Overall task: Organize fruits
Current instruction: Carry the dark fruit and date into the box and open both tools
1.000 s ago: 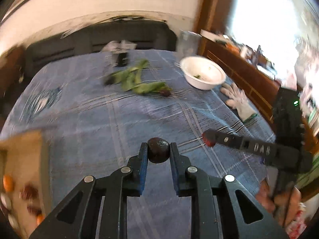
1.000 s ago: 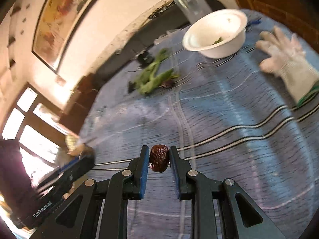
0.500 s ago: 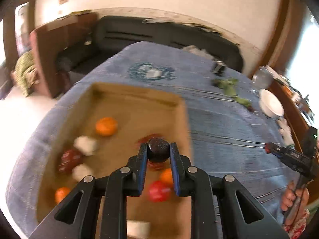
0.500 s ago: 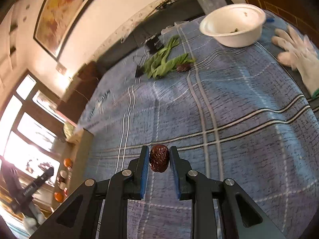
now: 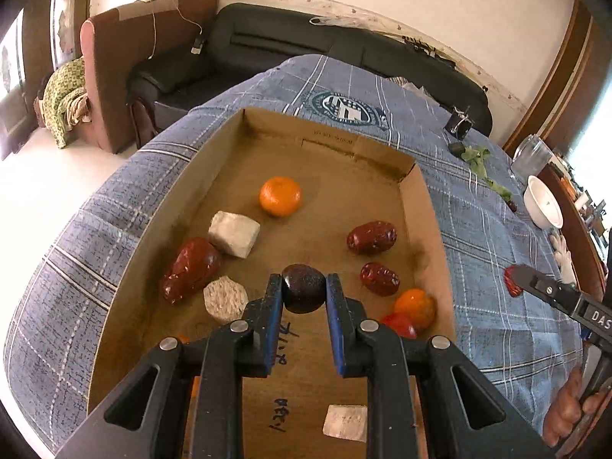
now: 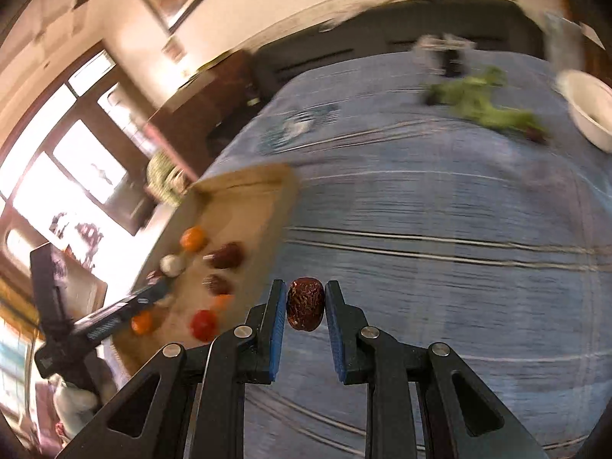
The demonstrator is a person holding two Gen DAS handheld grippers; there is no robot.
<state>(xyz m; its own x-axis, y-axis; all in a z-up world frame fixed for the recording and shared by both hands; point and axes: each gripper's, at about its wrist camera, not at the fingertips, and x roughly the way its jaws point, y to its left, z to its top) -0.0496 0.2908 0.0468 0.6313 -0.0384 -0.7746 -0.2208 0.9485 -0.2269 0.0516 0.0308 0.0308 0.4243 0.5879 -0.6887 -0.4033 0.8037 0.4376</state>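
Observation:
My left gripper (image 5: 304, 292) is shut on a dark round fruit (image 5: 303, 288) and holds it over the cardboard tray (image 5: 430, 229). The tray holds an orange (image 5: 280, 196), red dates (image 5: 371, 237), a red fruit (image 5: 399, 325) and several pale blocks (image 5: 234, 233). My right gripper (image 6: 305, 304) is shut on a wrinkled red date (image 6: 305, 303) above the blue cloth, just right of the tray (image 6: 248, 191). The right gripper also shows in the left wrist view (image 5: 514, 283), right of the tray. The left gripper also shows in the right wrist view (image 6: 160, 292).
A blue plaid cloth (image 5: 478, 237) covers the table. A white bowl (image 5: 543, 202), green leaves (image 5: 482, 164), a glass jar (image 5: 531, 157) and a white glove (image 5: 562, 256) lie at the far right. A dark sofa (image 5: 306, 46) and brown cabinet stand behind.
My left gripper has swung from the open cloth to over the tray and come lower, fruit still held. My right gripper has moved left toward the tray with its date.

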